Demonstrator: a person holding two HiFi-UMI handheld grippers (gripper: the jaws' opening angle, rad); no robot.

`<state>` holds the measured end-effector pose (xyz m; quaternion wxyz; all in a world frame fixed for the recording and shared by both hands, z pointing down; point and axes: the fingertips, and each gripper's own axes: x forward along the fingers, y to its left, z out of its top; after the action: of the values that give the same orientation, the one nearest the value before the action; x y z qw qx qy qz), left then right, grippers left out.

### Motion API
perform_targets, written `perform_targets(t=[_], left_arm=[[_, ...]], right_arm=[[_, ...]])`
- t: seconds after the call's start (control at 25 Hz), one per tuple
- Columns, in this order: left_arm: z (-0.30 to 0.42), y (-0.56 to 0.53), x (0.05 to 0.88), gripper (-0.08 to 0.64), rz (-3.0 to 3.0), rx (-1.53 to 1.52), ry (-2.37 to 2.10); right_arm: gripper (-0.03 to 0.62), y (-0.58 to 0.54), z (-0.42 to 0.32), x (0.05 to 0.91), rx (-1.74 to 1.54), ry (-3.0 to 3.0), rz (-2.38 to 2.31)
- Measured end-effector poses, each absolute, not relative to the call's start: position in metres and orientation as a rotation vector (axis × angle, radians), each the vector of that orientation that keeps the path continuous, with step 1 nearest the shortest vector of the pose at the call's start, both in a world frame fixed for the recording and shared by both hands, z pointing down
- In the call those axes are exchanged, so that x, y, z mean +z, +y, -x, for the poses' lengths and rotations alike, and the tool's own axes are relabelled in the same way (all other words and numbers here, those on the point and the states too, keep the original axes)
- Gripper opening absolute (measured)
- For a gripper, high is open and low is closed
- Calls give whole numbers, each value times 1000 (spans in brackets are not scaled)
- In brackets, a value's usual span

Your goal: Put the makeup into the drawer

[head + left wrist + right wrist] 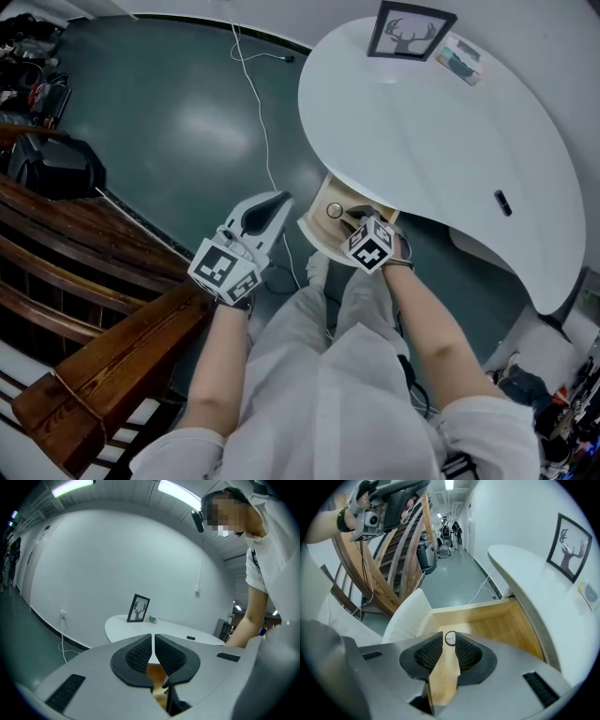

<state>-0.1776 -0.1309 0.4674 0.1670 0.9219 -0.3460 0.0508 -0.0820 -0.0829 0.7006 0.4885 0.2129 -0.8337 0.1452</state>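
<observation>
Makeup (450,638): small flat round disc, pale top, thin dark rim, faint lines crossing the face. Seen from the head view as a small ring-like circle (335,211). Lies flat on the bare wooden floor of the open drawer (501,620), close to one wooden wall, nothing else beside it.

Relative to the right gripper (448,651): sits just beyond the jaw tips, in line with the gap, below them on the drawer floor. Not touched by either pad (427,654). Jaws narrowly apart, only drawer wood showing between them, nothing gripped. From the head view, right gripper (354,219) over the drawer (314,234), pointing steeply down into it.

Drawer pulled out from under the edge of a white curved table (441,141). On the far side of the tabletop, a black picture frame (410,31) with a deer-head silhouette.

Left gripper (153,641): jaws together but for a hairline slit, nothing between them. Held off to the side (275,203), away from the drawer, aimed roughly level toward the table.
</observation>
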Motion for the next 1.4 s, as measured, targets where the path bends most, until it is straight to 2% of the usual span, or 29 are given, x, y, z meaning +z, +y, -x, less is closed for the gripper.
perform_targets(t=[0.16,0.48,0.88,1.4], left_arm=[[165,-133,455,25,-2651,135,-956],[125,-138,432,25,-2704,116,-866],[61,-157,417,25,-2774,138,-722],[-16,-177,409,24,-2788,124,-656]], right_arm=[[44,-79,70,671,361,-2059,-596],[18,-77,18,609,387,-2088,-801],[12,-94,-105,559,407,-1992,-1058],[12,-110,-254,543,370,-1805,-1143]])
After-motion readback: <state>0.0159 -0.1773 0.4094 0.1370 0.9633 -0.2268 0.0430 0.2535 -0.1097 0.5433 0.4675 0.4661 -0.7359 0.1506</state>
